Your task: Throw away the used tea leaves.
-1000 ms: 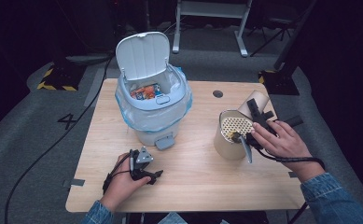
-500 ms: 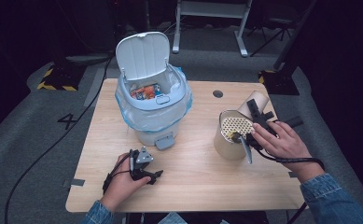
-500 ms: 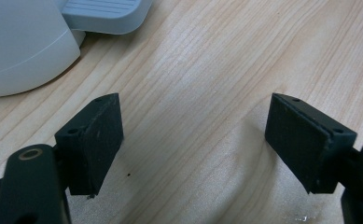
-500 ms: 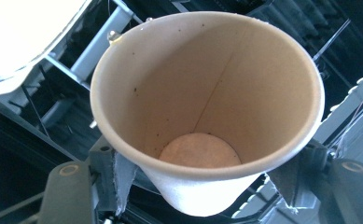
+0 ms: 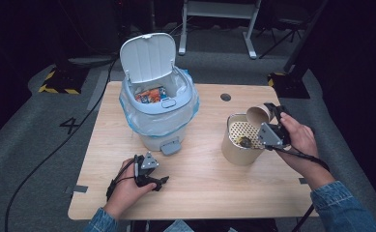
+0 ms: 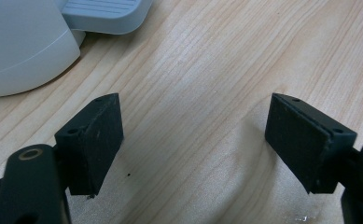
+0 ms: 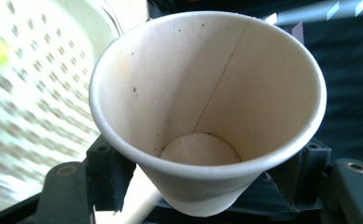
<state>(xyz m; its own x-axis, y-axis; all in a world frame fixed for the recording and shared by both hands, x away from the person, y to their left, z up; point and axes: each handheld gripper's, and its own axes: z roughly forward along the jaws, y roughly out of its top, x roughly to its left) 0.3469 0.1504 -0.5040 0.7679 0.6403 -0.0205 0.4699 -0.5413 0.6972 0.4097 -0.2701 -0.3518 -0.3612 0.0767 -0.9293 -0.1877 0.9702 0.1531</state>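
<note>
Right fingers (image 7: 100, 172) around tilted paper cup (image 7: 207, 107) (over strainer (image 5: 246, 133))

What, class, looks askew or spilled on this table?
Only the paper cup: the right claw holds it tipped on its side over the perforated container, its inside empty bar a few dark specks. Nothing has spilled on the table; the bin stands upright, lid open.
</note>
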